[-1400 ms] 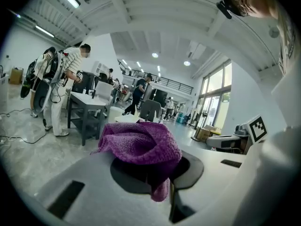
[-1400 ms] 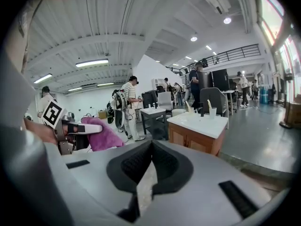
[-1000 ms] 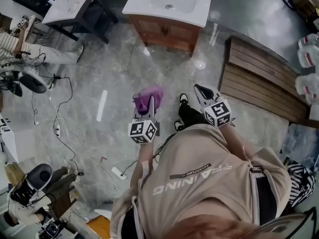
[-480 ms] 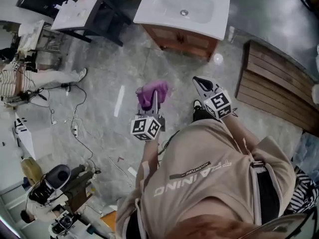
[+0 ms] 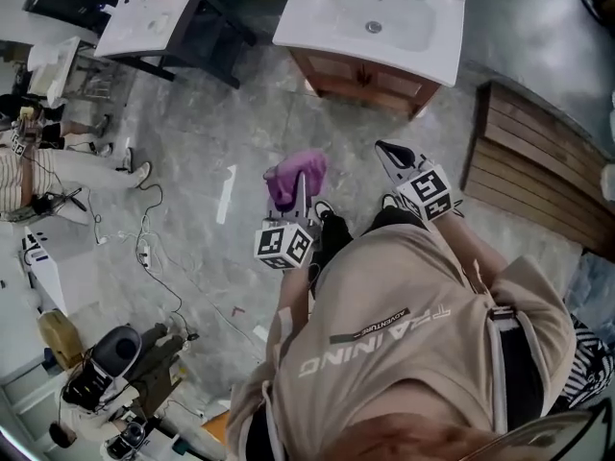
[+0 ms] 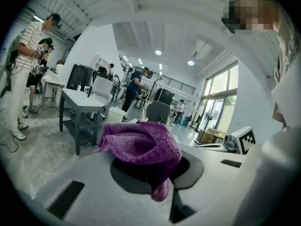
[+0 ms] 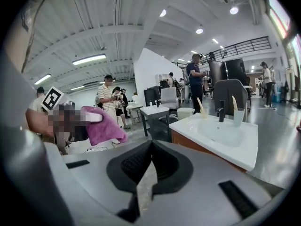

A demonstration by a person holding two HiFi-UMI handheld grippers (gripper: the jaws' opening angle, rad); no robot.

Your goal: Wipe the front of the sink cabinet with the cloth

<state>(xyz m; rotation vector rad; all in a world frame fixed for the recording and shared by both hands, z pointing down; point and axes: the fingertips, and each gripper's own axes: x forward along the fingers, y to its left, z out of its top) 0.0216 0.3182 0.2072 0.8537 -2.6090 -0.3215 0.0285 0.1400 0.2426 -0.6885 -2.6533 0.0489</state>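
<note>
The left hand-held gripper (image 5: 300, 196) is pinched on a purple cloth (image 6: 141, 142). In the left gripper view the cloth is bunched between the jaws, with a fold hanging down over the near side. The right hand-held gripper (image 7: 145, 172) is pressed together on nothing, with only a thin slit left between its jaws. Both are carried out in front of the person's chest, well above the floor (image 5: 207, 142), the right one just beside the left.

Over the last second the sink cabinet (image 5: 363, 77) has slid lower in the head view. A dark shoe (image 5: 324, 212) is now seen between the two tools. From this it is judged that the person is walking towards the cabinet. The cloth has stayed clamped in the same bunched shape throughout.

The wooden front below the white basin top (image 5: 370, 22) is still well apart from the cloth, with bare floor between them. Wiping is therefore judged not yet begun, and the moment belongs to the approach. For the next step the remaining gap would have to be closed. The left tool would then need lowering to the level of the cabinet doors, so that the cloth can be laid flat against the wood.
</note>
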